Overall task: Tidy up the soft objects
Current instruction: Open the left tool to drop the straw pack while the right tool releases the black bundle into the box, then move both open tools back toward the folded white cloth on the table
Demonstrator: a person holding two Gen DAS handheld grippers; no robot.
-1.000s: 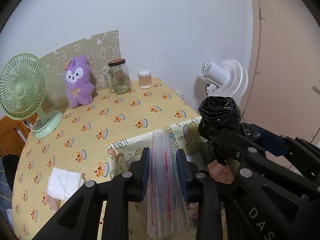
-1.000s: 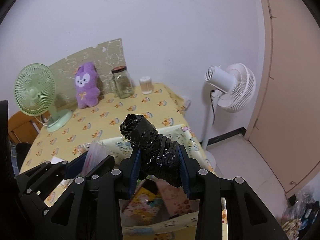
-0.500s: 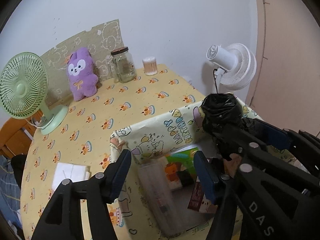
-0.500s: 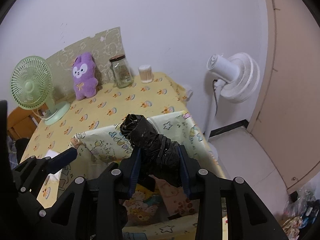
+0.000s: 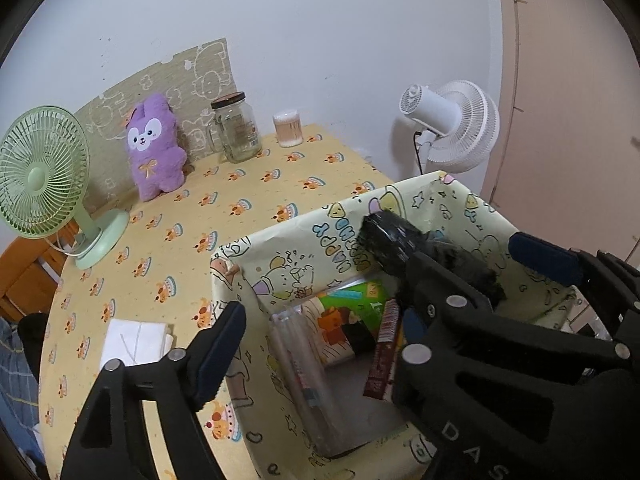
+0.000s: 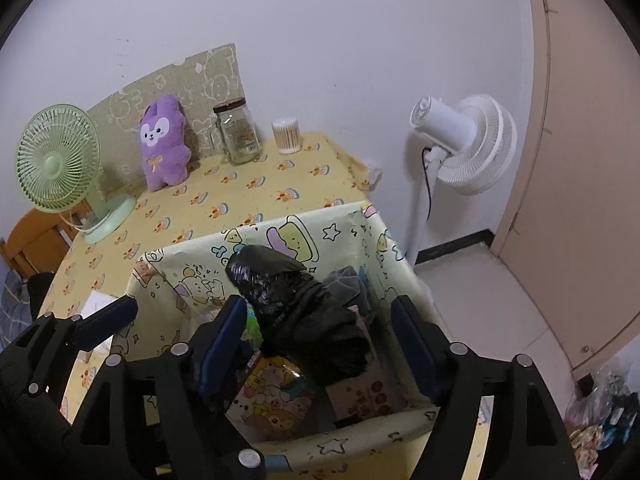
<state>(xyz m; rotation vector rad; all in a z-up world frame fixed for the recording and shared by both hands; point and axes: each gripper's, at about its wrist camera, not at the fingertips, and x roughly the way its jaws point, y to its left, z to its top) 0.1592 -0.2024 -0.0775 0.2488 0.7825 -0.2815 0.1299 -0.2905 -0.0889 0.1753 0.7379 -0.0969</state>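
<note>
Release over bin | left hand-held gripper (image 5: 316, 344) jaws just opened, empty, clear tube pack (image 5: 304, 380) lying inside patterned storage box (image 5: 280, 236) at frame centre | right hand-held gripper (image 6: 320, 340) jaws just opened, apart, black bag roll (image 6: 292, 300) loose between them, tipping into box.

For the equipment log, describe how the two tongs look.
Both the left tongs and the right tongs are matte black plastic linkages with round silver rivets and dark blue pads on the fingers. White letters "DAS" mark one body.

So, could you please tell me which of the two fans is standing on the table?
The green fan, at the table's far left beside the purple plush. The white fan stands on the floor past the table's right edge.
</note>
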